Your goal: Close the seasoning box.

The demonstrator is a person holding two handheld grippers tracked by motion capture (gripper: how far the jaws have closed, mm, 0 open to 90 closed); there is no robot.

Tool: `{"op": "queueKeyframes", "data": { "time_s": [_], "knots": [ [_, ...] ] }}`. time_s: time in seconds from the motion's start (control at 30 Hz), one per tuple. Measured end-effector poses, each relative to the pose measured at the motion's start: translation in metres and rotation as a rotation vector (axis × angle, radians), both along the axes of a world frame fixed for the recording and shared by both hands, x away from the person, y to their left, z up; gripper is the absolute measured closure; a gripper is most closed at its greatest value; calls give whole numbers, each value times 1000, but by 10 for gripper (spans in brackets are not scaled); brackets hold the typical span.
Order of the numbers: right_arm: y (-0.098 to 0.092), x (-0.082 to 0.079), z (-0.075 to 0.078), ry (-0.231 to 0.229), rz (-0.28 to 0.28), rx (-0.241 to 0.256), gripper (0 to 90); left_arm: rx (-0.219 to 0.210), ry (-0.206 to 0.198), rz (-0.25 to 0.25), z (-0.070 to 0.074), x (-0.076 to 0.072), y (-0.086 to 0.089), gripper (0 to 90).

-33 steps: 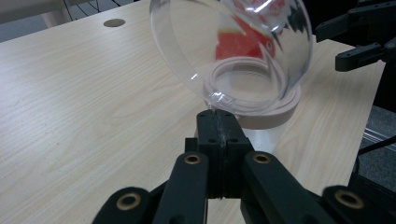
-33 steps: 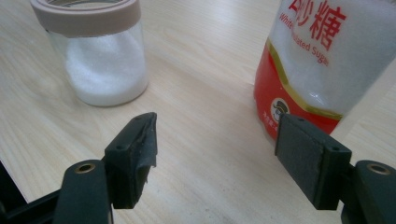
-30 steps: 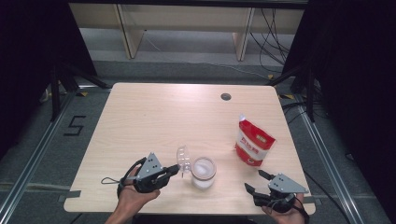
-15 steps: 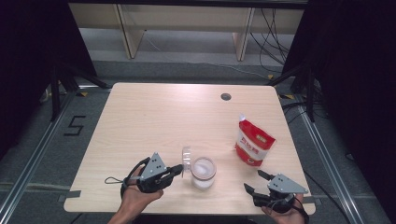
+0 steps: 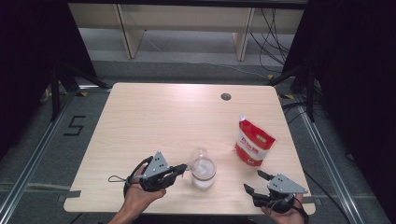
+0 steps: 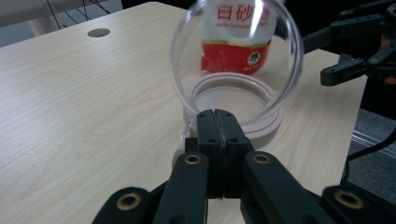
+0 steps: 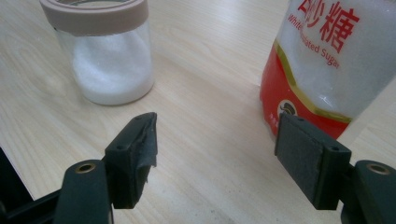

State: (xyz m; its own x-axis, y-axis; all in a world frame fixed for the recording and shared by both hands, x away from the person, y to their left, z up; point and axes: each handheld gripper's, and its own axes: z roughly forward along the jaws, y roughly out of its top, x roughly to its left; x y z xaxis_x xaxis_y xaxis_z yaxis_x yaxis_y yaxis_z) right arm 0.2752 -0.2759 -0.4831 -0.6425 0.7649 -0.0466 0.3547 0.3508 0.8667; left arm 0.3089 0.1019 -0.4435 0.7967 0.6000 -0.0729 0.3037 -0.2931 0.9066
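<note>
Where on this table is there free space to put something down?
The whole far half of the table is bare, up to the small hole, and the left side too. The near edge is crowded: left gripper, jar, sugar bag, right gripper.

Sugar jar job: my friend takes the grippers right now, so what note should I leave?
Left gripper: fingers shut on the clear lid, which stands tilted up over the jar.
Right gripper: open, holding nothing, facing the sugar bag.
Jar is near the table's front edge, partly filled with white sugar; bag stands to its right.
Done: jar opened. Left, probably: grasp bag, pour.
</note>
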Motion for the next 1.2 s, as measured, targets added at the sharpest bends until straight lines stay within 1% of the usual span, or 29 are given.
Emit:
{"op": "queueKeyframes", "data": {
  "time_s": [0.07,0.1,0.17,0.2,0.23,0.27,0.33,0.37,0.4,0.43,0.5,0.53,0.6,0.63,0.67,0.7,0.73,0.77,0.8,0.83,0.87,0.93,0.97,1.0,1.03,1.1,1.13,1.17,1.2],
  "knots": [
    [-1,0,1,-1,-4,-6,307,2,-6,-6,0,0,1,884],
    [-1,1,0,-7,6,-9,307,13,-9,-10,0,0,2,878],
    [-1,1,0,-21,6,-9,307,-7,11,-14,-1,0,2,860],
    [0,-1,1,-7,-2,-7,307,-16,22,-11,-1,0,1,841],
    [-1,1,1,-21,5,-14,307,-25,31,-4,-1,-1,0,818],
    [-1,1,1,-29,13,-13,307,-20,26,-13,-1,-1,0,794],
    [0,1,0,-19,20,-9,307,-18,32,-22,-1,-1,1,688],
    [0,2,0,-21,20,-1,307,-13,39,-12,-1,-2,1,669],
    [0,2,0,-22,14,-2,307,4,21,-21,0,-2,2,648],
    [-1,2,0,-32,16,-7,307,-2,30,-10,-1,-3,2,614],
    [-1,1,1,-36,4,-18,307,9,20,-17,-1,-2,5,543],
    [-1,1,1,-21,9,-9,307,-6,40,-6,-2,-4,6,513],
    [0,1,1,-22,19,-11,307,10,42,-3,-3,-4,8,444],
    [0,1,1,-22,20,-11,307,24,32,-8,-3,-4,10,407],
    [0,1,1,-22,18,-10,307,16,44,8,-3,-6,10,380],
    [0,1,1,-22,21,-9,306,22,44,5,-3,-6,12,357],
    [0,1,1,-20,20,-8,307,3,64,12,-4,-7,13,330],
    [0,0,1,-17,8,-7,306,15,67,10,-4,-8,14,302],
    [1,0,1,-9,6,-2,306,14,76,10,-5,-10,15,276],
    [1,0,1,-16,8,-5,306,27,74,6,-5,-11,16,252],
    [1,-1,1,-7,8,1,306,26,72,2,-7,-12,17,240],
    [1,-1,2,-13,11,8,304,19,77,2,-10,-15,18,212],
    [1,-1,2,-10,14,15,304,28,80,-3,-12,-16,20,199],
    [1,-1,2,-8,15,18,304,10,82,2,-14,-17,21,180],
    [1,-1,2,-5,17,17,303,28,90,6,-15,-17,23,166],
    [1,0,2,-16,16,14,303,31,102,9,-18,-18,26,172],
    [2,-2,2,1,8,24,302,45,96,8,-19,-18,28,177],
    [2,-2,2,1,8,26,302,26,105,21,-21,-19,28,174],
    [3,-3,2,12,5,35,301,41,103,19,-22,-19,31,173]
  ]
}}
